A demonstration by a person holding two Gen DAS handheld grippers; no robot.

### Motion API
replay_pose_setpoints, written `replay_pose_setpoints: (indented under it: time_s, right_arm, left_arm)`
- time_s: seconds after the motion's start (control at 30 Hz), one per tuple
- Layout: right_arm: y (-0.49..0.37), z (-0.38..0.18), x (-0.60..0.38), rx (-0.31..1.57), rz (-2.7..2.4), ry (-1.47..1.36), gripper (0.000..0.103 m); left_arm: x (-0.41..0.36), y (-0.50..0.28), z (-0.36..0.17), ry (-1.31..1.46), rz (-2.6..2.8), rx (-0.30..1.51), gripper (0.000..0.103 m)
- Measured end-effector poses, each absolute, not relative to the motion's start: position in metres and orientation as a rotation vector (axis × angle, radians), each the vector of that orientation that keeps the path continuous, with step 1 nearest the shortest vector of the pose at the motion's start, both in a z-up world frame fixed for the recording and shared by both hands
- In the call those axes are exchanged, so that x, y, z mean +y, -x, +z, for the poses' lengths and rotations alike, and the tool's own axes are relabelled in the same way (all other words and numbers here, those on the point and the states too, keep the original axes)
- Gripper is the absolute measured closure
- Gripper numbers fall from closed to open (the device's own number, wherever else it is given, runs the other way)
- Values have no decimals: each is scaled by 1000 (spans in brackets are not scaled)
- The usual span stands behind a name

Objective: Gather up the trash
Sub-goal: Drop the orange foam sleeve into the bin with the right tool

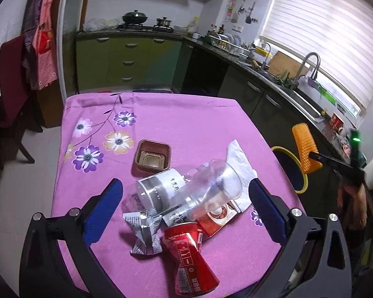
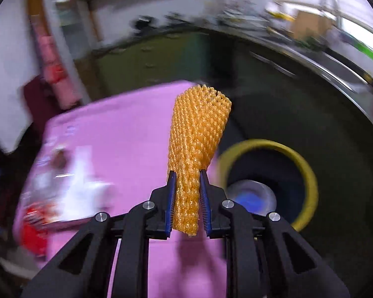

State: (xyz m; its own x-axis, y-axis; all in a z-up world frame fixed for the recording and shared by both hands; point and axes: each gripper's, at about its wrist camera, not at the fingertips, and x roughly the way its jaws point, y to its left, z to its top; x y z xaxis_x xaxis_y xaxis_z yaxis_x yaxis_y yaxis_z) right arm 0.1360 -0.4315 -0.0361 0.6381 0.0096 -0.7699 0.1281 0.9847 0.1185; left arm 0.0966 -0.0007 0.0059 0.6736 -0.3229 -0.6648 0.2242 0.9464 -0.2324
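Note:
My right gripper is shut on an orange foam net sleeve, which sticks up past the table's right edge beside the yellow-rimmed bin. The left wrist view shows that sleeve held out over the bin. My left gripper is open above a pile of trash: a clear plastic cup, a white jar, a crushed red can, a silver wrapper, a red-and-white packet and a white tissue. A brown plastic tray lies further back.
The table wears a pink flowered cloth. A blue and white item lies inside the bin. Green kitchen cabinets and a sink counter run behind and to the right. A person's hand holds the right tool.

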Motion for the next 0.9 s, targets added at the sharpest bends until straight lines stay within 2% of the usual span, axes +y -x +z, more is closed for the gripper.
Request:
replay_pose_setpoints:
  time_s: [0.23, 0.3, 0.37, 0.63, 0.9]
  right_arm:
    - [-191, -120, -495, 1109, -196, -181, 82]
    - [-201, -139, -501, 1146, -218, -187, 75]
    - [-206, -151, -508, 1158, -257, -186, 57]
    - [-190, -134, -507, 1099, -315, -143, 47]
    - [-161, -99, -475, 1017, -231, -153, 43]
  left_arm:
    - [-12, -100, 4, 101, -332, 786, 7]
    - [-15, -103, 3, 86, -331, 797, 7]
    - [-18, -105, 0, 66, -337, 808, 7]
    - [-41, -112, -8, -94, -433, 807, 7]
    - [-79, -118, -31, -456, -614, 752, 7]
